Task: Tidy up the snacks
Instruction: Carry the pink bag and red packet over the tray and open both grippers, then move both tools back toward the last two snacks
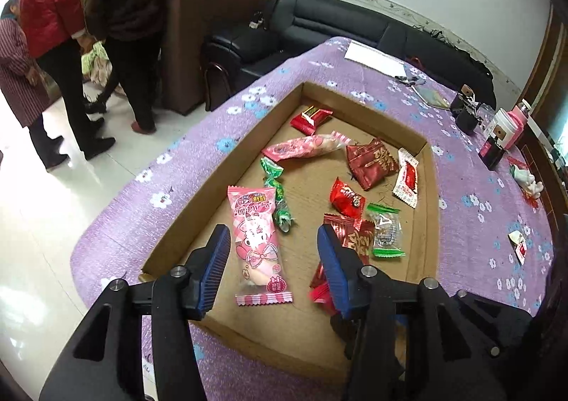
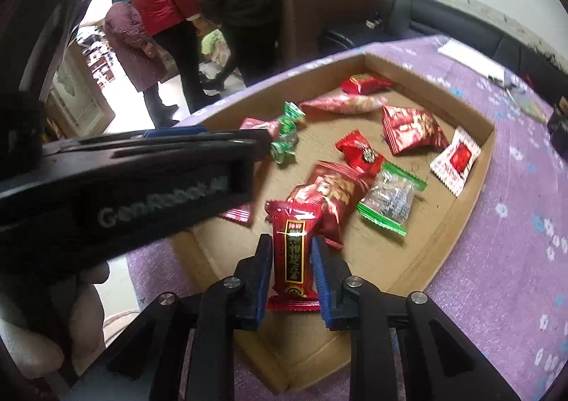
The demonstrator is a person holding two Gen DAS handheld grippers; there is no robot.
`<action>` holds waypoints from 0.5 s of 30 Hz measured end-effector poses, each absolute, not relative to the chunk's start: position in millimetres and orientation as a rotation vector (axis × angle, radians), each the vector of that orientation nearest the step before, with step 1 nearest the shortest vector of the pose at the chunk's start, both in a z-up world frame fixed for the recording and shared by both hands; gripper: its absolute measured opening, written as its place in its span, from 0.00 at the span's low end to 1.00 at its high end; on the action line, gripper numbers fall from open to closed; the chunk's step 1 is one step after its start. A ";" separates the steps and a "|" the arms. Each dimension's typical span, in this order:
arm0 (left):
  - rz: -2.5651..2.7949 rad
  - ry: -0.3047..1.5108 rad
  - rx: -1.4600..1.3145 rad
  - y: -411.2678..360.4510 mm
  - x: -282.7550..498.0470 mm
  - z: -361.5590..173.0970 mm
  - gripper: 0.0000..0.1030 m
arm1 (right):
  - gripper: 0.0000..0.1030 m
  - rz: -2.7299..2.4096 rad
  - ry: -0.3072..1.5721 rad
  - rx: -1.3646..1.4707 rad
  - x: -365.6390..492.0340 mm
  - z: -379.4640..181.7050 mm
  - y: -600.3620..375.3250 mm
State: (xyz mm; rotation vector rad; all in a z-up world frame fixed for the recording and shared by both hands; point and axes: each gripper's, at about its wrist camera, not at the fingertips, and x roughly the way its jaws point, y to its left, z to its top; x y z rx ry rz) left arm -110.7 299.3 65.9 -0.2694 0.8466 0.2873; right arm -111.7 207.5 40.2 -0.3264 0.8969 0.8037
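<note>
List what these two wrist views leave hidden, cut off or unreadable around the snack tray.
- Left wrist view: the red foil packet is partly hidden behind the left gripper's finger.
- Right wrist view: the pink packet is mostly hidden by the left gripper's body.
- Right wrist view: whether the right gripper presses the red snack bar is unclear.
- Both views: the cardboard tray's near edge is hidden by gripper frames.
</note>
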 end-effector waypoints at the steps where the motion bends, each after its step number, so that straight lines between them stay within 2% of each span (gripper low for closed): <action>1: 0.293 0.842 -0.264 297.9 -111.6 67.9 0.49 | 0.33 0.805 0.886 -0.327 -113.2 43.1 205.8; 10: 0.364 0.785 -0.149 273.4 -125.7 85.6 0.49 | 0.42 0.774 0.819 -0.224 -114.8 68.1 164.2; 15: 0.347 0.767 -0.095 250.4 -129.8 92.7 0.49 | 0.42 0.714 0.822 -0.152 -107.1 71.5 126.4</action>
